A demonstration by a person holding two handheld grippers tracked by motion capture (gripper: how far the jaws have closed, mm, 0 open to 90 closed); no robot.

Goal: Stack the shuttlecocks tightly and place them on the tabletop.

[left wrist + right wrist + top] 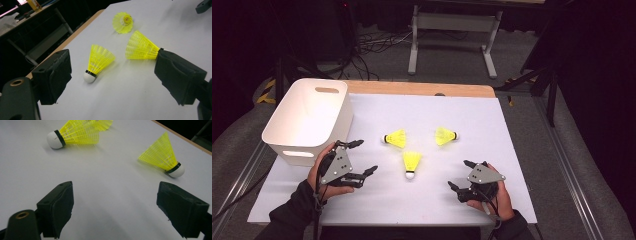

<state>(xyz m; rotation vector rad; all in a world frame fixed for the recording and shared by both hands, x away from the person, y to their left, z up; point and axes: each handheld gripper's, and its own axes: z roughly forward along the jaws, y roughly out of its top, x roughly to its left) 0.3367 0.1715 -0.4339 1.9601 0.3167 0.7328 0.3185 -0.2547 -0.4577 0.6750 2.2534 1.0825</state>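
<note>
The left gripper (359, 157) at lower left and the right gripper (460, 174) at lower right both gape wide, holding nothing. Three yellow shuttlecocks (411, 163) lie mid-frame between them on a white sheet (512, 150), no writing legible. A white bin (307, 117) stands upper left; beyond, dark floor with cables (372, 42).

Three shuttlecocks mid-counter (512, 150): left one (395, 138), right one (445, 135), third (411, 163) nearer, between them. Bin (307, 117) at far left. Claws at near edge, well apart.
</note>
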